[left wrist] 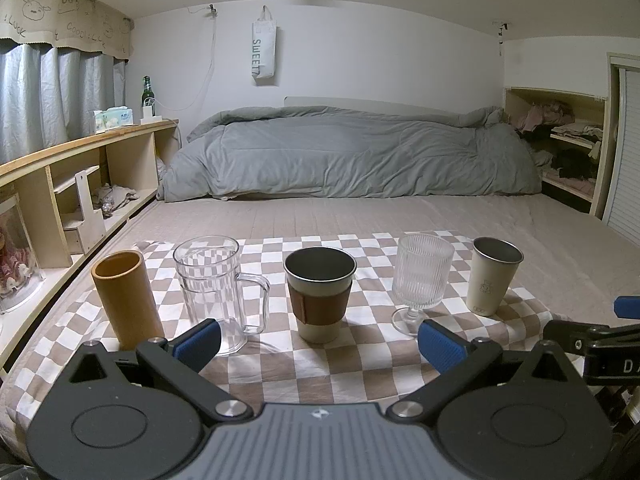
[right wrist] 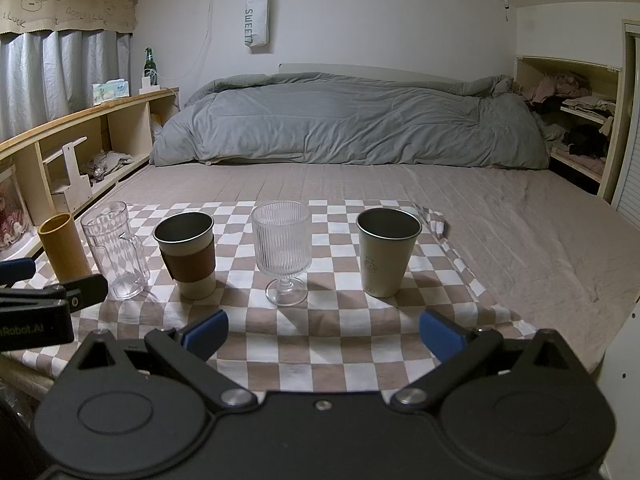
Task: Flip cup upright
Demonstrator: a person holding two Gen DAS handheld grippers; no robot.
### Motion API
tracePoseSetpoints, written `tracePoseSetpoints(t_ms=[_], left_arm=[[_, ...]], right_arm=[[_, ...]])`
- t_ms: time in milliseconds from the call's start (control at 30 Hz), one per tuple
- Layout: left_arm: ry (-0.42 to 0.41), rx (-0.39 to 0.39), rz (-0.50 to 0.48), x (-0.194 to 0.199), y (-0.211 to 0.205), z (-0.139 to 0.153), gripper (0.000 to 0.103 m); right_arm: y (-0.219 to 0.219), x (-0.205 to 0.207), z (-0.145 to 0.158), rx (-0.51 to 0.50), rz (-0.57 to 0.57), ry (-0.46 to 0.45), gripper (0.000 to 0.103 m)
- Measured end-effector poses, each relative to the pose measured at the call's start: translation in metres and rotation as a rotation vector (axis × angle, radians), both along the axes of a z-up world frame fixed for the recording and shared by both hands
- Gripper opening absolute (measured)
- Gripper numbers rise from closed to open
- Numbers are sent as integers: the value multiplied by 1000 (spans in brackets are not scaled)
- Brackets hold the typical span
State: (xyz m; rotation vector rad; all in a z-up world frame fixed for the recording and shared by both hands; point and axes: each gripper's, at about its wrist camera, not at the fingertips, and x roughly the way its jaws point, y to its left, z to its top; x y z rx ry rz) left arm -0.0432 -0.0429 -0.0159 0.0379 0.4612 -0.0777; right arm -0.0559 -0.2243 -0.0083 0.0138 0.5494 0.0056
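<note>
Several cups stand upright in a row on a checkered cloth: a tan cylinder cup, a clear handled mug, a cup with a brown sleeve, a ribbed stemmed glass and a cream metal cup. The same row shows in the right wrist view: tan cup, clear mug, sleeved cup, stemmed glass, cream cup. My left gripper is open and empty, near the sleeved cup. My right gripper is open and empty, short of the stemmed glass.
The cloth lies on a bed with a grey duvet at the far end. A wooden shelf runs along the left, with a green bottle. An open closet is at the right.
</note>
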Motion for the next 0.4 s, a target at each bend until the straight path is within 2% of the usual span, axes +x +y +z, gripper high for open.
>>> tracePoseSetpoints(t_ms=[400], left_arm=[[3, -1, 8, -1, 1, -1, 103]], right_arm=[[-1, 0, 0, -3, 2, -1, 103]])
